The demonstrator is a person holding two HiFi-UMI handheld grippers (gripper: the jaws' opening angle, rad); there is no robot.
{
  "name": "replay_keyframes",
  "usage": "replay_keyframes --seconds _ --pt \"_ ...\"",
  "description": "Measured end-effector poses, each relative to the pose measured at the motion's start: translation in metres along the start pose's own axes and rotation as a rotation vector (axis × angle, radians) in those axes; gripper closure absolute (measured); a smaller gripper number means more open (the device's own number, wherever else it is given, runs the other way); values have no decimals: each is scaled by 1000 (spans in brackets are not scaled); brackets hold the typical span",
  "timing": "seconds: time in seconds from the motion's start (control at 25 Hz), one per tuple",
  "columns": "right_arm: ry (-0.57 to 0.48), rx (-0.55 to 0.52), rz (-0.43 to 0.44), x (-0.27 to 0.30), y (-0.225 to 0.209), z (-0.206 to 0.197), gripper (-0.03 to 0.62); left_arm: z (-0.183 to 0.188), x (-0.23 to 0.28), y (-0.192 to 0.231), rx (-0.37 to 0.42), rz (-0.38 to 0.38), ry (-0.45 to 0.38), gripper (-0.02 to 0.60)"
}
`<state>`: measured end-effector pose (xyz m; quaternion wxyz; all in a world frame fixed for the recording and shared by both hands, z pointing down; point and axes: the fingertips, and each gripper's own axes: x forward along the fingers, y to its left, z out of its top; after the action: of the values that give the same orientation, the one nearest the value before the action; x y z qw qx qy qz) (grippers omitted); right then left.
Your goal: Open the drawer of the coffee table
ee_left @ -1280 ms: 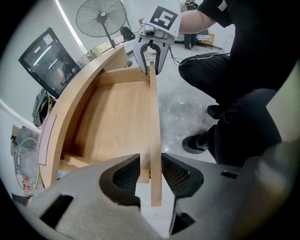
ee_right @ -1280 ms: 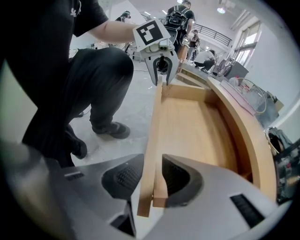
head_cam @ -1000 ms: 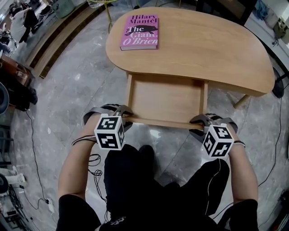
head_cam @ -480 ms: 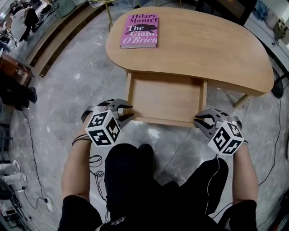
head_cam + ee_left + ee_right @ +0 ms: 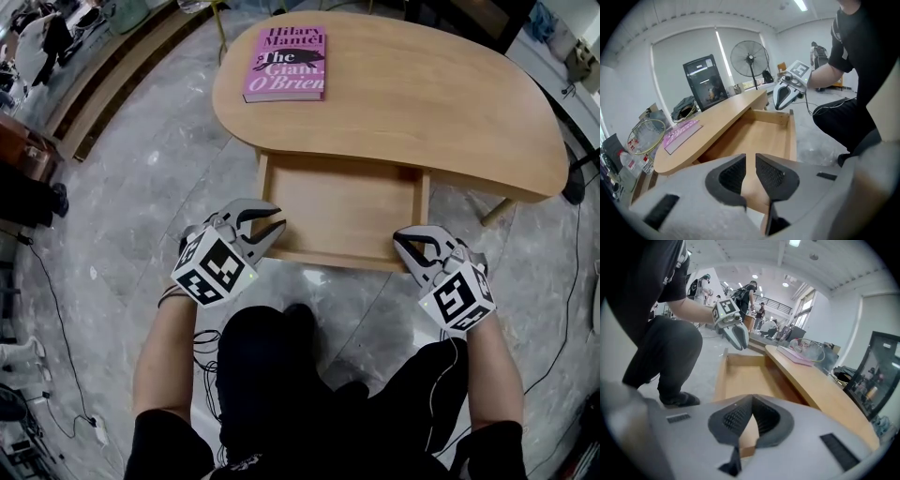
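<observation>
The drawer (image 5: 342, 202) stands pulled well out from under the coffee table (image 5: 422, 103), towards the person. Its light wooden bottom is bare and nothing lies in it. Its two side walls and its low front panel show in full, and only its back end sits under the tabletop's edge. Judged from that, the opening is done or as good as done; at most a short last pull is left, and the pictures do not show whether the drawer has reached its stop.

The left gripper (image 5: 279, 217) hovers just beside the drawer's front left corner and does not grasp it. Its jaws are closing, with a narrow gap left between the pads. In the left gripper view the drawer's wood shows through that gap, but it lies beyond the pads, so nothing is pinched. The right gripper (image 5: 401, 239) is near the front right corner, with its jaws together and nothing held; in its own view the pads meet at the tips above the drawer's corner. Both tools point down at a slant towards the front panel and hold nothing, which reads as letting go after the pull.

On the far left part of the tabletop lies a pink paperback book (image 5: 285, 64), well away from the drawer. The table stands on a grey marbled floor (image 5: 141, 187), and the person crouches in dark clothes before the drawer.
</observation>
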<state>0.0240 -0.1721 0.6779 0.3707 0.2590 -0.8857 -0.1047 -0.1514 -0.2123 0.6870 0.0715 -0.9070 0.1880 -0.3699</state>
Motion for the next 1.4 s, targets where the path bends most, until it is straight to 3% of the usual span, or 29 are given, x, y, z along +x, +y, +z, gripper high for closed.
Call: replay_keyframes --seconds 0.2,0.52,0.64,0.8,0.92,1.08,1.2,1.4 --pt "-28 106 -32 1 -15 -5 588 25 -1 18 -71 25 -112 516" --pt "-87 338 -22 -22 -43 14 588 70 -15 45 -181 44 -216 557" --pt "-103 367 12 -29 -44 46 588 91 -39 51 -267 55 -229 572" --pt "-84 385 87 -55 -36 97 588 126 -73 61 -322 79 -240 572" --pt "-92 515 103 -83 -34 139 589 158 -99 59 -364 65 -244 572" --pt "-90 578 96 -119 -30 188 589 202 -139 67 -453 51 -257 572" --pt "-115 661 93 -146 -36 226 589 234 -167 68 -474 34 -255 572" --pt "-130 677 63 -165 -64 285 588 271 -218 100 -577 91 -298 572"
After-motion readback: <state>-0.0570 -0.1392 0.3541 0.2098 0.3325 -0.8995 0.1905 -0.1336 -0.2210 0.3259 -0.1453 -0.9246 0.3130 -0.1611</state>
